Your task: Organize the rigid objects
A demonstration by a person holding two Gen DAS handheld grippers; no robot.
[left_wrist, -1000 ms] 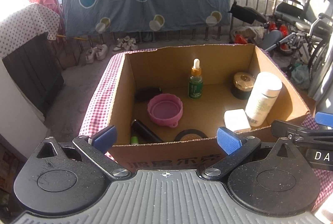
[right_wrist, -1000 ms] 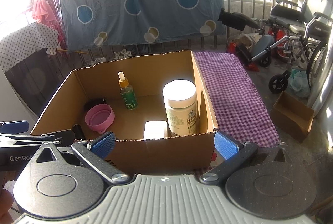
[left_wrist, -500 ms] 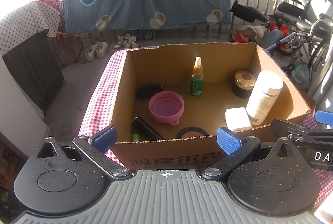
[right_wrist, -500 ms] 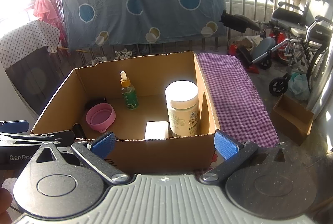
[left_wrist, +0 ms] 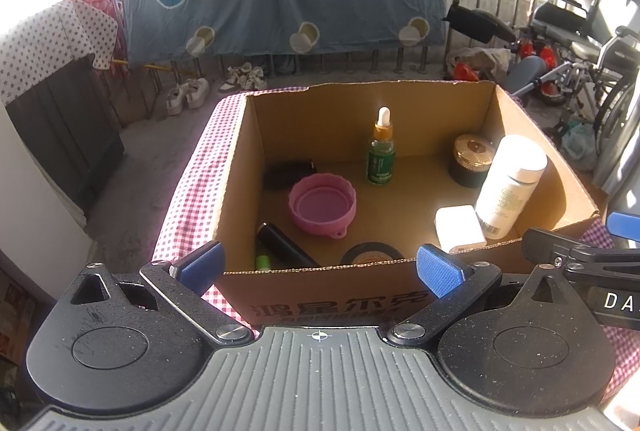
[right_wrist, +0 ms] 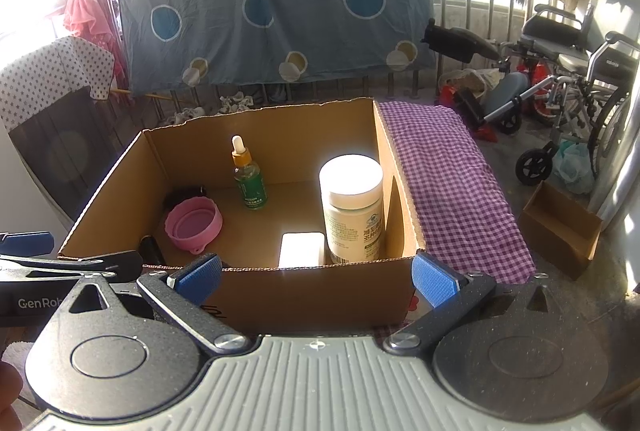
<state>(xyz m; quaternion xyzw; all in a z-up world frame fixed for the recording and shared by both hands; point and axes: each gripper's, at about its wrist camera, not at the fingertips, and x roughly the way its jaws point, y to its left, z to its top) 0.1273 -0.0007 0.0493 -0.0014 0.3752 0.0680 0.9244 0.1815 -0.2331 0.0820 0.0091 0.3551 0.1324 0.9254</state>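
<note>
over the last second little has changed: both tools, left [left_wrist: 318, 263] and right [right_wrist: 316, 277], stay wide, empty, before the brown cardboard box [left_wrist: 320, 305]; items rest inside.

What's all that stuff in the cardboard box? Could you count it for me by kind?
In the cardboard box:
Bottles: 2, the green dropper bottle and the white bottle
Jars: 1, the gold-lidded jar
Cups: 1, the pink cup
White blocks: 1
Tape rolls: 1
Dark tubes: 1
Dark object at back: 1
Total: 8
</note>
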